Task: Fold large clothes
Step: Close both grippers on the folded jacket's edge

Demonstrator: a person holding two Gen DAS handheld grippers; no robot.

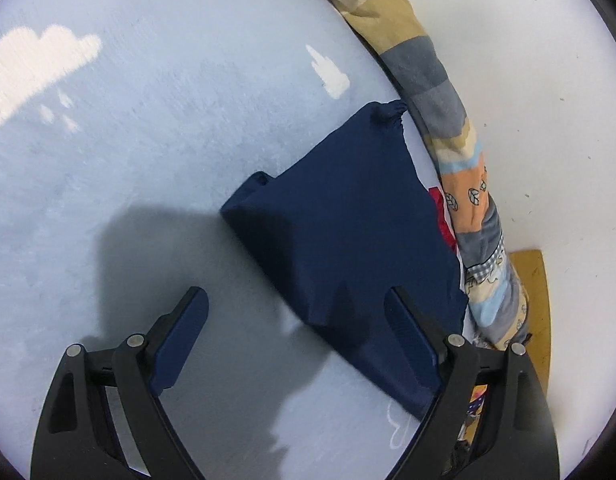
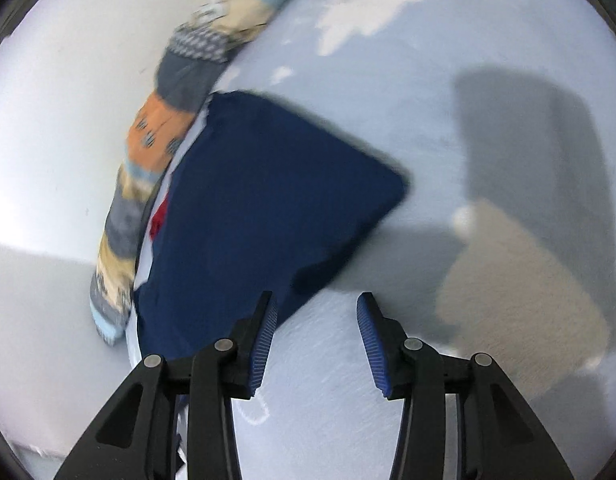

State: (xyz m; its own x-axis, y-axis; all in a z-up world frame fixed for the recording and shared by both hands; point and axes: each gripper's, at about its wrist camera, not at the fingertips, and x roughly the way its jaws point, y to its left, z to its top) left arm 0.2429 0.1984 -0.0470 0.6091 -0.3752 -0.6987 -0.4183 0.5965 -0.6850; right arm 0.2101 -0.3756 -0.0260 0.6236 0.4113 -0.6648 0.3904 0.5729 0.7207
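A navy garment [image 1: 348,240], folded into a compact rectangle, lies on a light blue sheet [image 1: 147,160] printed with white clouds. My left gripper [image 1: 295,296] hovers open and wide over its near corner. The right finger [image 1: 412,332] is above the cloth, the left one above bare sheet, and nothing is gripped. In the blurred right wrist view the same garment [image 2: 267,200] lies ahead and to the left. My right gripper [image 2: 316,300] is open about halfway, with only sheet [image 2: 388,120] between its blue pads; its left finger [image 2: 263,328] overlaps the garment's near edge.
A rolled patchwork quilt [image 1: 440,92] [image 2: 179,80] runs along the sheet's edge, right beside the garment. A bit of red fabric [image 1: 442,216] [image 2: 159,216] peeks out between them. Beyond is a white wall [image 1: 548,120], with a yellow-brown wooden strip [image 1: 532,280] at its foot. A blurred beige patch [image 2: 520,280] lies right.
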